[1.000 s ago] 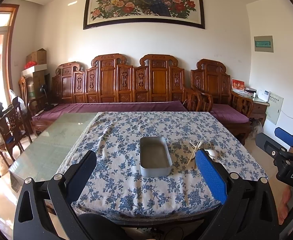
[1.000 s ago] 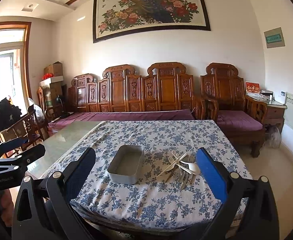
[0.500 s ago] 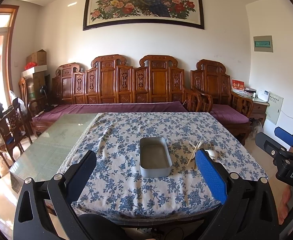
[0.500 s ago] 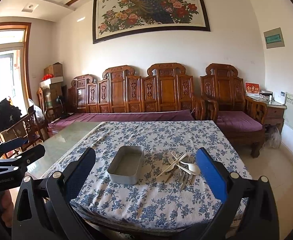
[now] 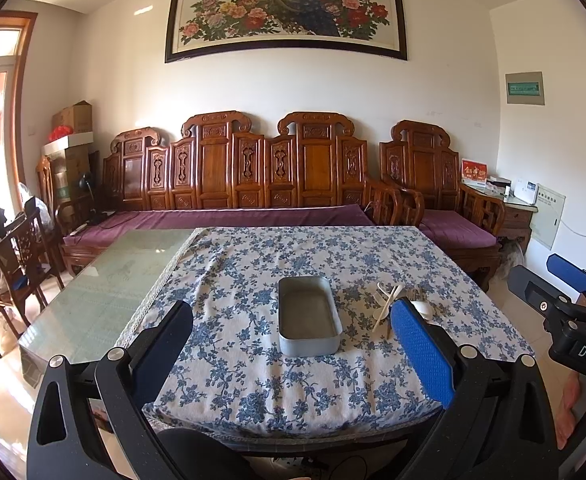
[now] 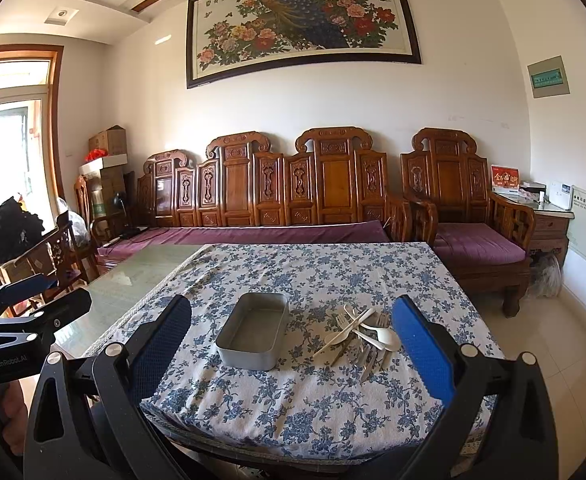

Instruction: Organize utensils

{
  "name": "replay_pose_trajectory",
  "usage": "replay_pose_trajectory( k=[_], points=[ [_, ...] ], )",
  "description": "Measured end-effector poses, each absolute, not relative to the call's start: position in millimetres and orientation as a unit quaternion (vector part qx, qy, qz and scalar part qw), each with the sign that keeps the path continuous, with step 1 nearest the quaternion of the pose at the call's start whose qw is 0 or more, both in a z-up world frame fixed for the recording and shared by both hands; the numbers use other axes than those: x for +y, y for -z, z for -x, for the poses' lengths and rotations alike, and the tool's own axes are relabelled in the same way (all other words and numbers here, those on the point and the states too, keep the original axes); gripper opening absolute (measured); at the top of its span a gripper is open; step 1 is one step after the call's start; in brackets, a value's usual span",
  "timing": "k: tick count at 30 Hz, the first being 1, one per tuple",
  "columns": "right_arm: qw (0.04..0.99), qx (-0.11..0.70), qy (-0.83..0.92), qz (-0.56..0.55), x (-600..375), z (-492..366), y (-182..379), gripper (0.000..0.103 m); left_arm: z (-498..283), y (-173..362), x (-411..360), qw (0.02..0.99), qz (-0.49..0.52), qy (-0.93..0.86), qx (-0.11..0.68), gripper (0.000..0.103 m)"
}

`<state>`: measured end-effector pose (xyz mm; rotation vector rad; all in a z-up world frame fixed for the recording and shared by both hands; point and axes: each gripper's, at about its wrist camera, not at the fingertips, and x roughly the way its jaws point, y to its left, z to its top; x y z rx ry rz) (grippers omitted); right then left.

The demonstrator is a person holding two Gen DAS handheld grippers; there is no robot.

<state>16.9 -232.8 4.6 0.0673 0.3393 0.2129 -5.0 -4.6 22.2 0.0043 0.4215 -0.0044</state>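
Note:
An empty grey metal tray (image 5: pixel 308 316) (image 6: pixel 253 330) sits on the blue floral tablecloth (image 5: pixel 253 280) (image 6: pixel 317 276). A pile of pale plastic spoons, forks and knives (image 6: pixel 361 332) lies just right of it; in the left wrist view the pile (image 5: pixel 389 304) is partly hidden by my right finger. My left gripper (image 5: pixel 289 352) is open and empty, held before the table's near edge. My right gripper (image 6: pixel 289 352) is open and empty, also short of the table. Each gripper shows at the edge of the other's view, the right one (image 5: pixel 565 300) and the left one (image 6: pixel 17 312).
The left part of the table is bare glass (image 5: pixel 105 280). A carved wooden sofa with purple cushions (image 5: pixel 233 216) stands behind the table, an armchair (image 6: pixel 473 240) at the right, wooden chairs (image 5: pixel 17 264) at the left.

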Motion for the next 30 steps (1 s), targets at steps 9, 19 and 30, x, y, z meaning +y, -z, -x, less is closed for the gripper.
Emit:
replay_pose_trajectory(
  k=[9,19,30],
  points=[
    [0.980,0.165,-0.108,-0.034,-235.2,-15.0,-9.1,0.101,4.7,-23.2,-6.6,0.978,-0.002,0.003,0.208,0.096],
    [0.980,0.165,-0.109,-0.033,-232.6,-13.0,-11.0,0.101,4.8,-21.9,-6.2,0.978,-0.002,0.005,0.208,0.096],
    [0.976,0.182,-0.111,-0.034,-232.9,-23.1,6.0,0.101,-13.4,8.0,-4.3,0.967,-0.003,0.012,0.253,0.096]
  ],
)
